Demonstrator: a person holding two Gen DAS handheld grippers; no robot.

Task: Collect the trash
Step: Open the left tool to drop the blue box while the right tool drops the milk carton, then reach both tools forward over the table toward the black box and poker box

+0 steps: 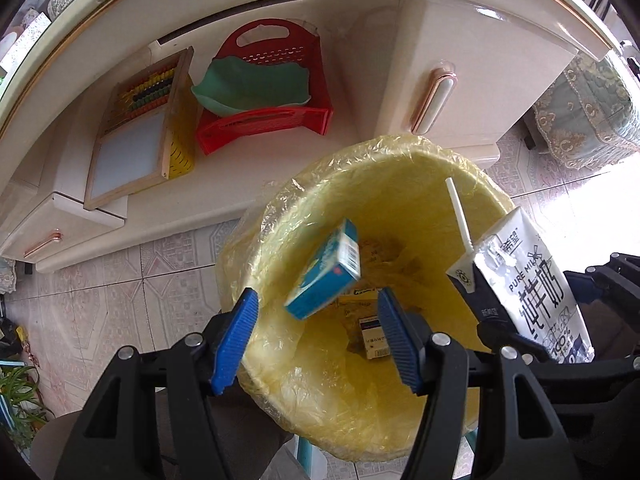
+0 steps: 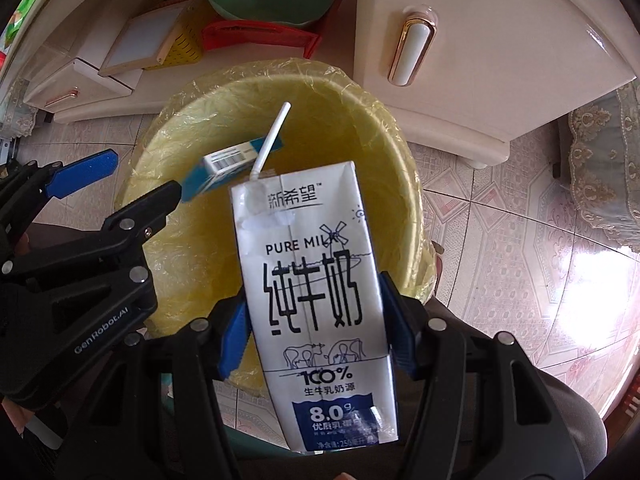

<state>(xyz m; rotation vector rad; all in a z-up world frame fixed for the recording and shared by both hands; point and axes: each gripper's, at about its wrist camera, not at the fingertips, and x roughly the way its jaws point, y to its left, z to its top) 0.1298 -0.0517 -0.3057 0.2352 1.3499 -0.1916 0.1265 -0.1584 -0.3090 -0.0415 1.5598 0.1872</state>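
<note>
A trash bin (image 1: pixel 400 172) lined with a yellow bag sits on the tiled floor; it also shows in the right wrist view (image 2: pixel 360 92). My left gripper (image 1: pixel 318 336) is open above the bin. A small blue box (image 1: pixel 324 276) is in the air between and beyond its fingers, touching neither, over the bin; it also shows in the right wrist view (image 2: pixel 224 168). My right gripper (image 2: pixel 316 328) is shut on a white milk carton (image 2: pixel 316 292) with a straw (image 2: pixel 272 140), held above the bin's near rim. The carton also shows in the left wrist view (image 1: pixel 528 280).
Trash, including a small box (image 1: pixel 374 340), lies at the bin's bottom. Behind the bin stands a cream cabinet (image 1: pixel 480 80) with a low shelf holding a red basket (image 1: pixel 276 92), a green dish (image 1: pixel 252 84) and an abacus board (image 1: pixel 136 128). A chair with a lace cover (image 1: pixel 588 108) is at right.
</note>
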